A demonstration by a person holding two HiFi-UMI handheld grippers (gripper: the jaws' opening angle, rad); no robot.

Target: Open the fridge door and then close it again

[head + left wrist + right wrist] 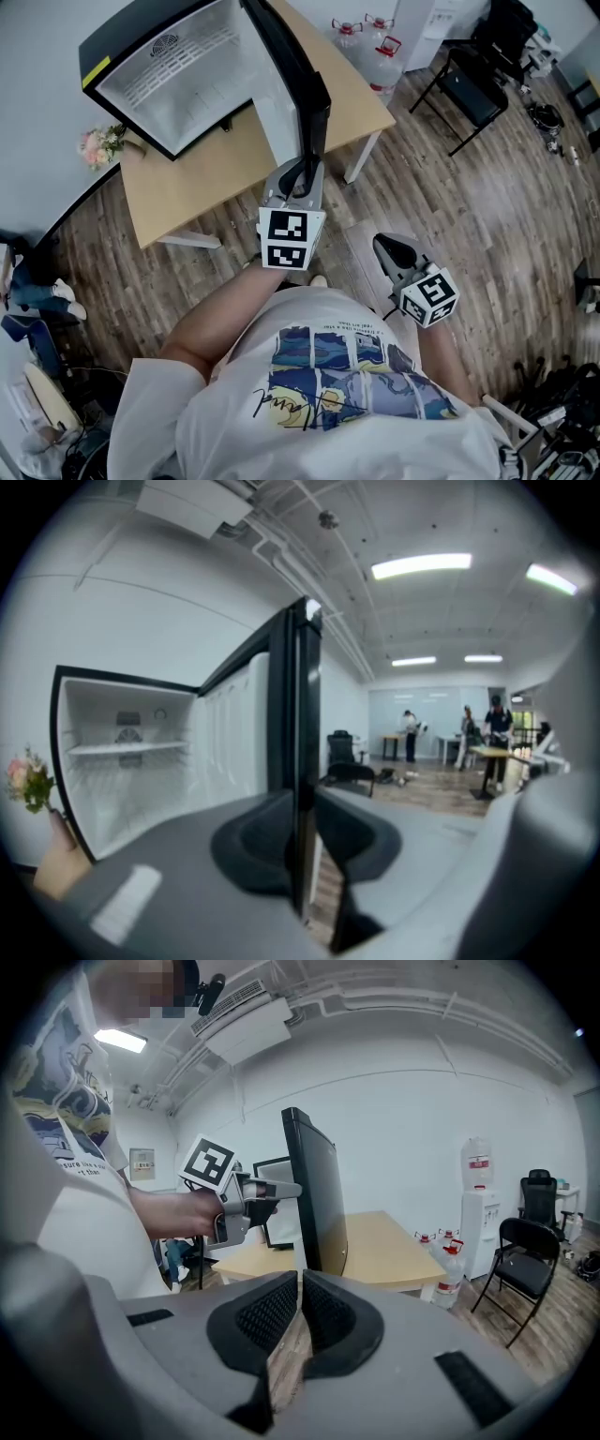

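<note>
A small black fridge [178,84] with a white, empty inside stands on a wooden table [206,183]. Its door [292,66] is swung wide open towards me. My left gripper [302,178] is at the door's free edge, its jaws closed on that edge. In the left gripper view the thin door edge [295,714] runs straight up between the two dark pads of the left gripper [302,855]. My right gripper [394,251] hangs lower at the right, away from the fridge; in the right gripper view the right gripper [300,1283] is shut on nothing, with the door [314,1204] ahead.
A bunch of pink flowers [98,145] lies at the table's left end. Water bottles [375,52] stand on the floor behind the table, a black folding chair [469,89] to the right. A water dispenser [478,1208] stands by the wall. People stand far off [469,728].
</note>
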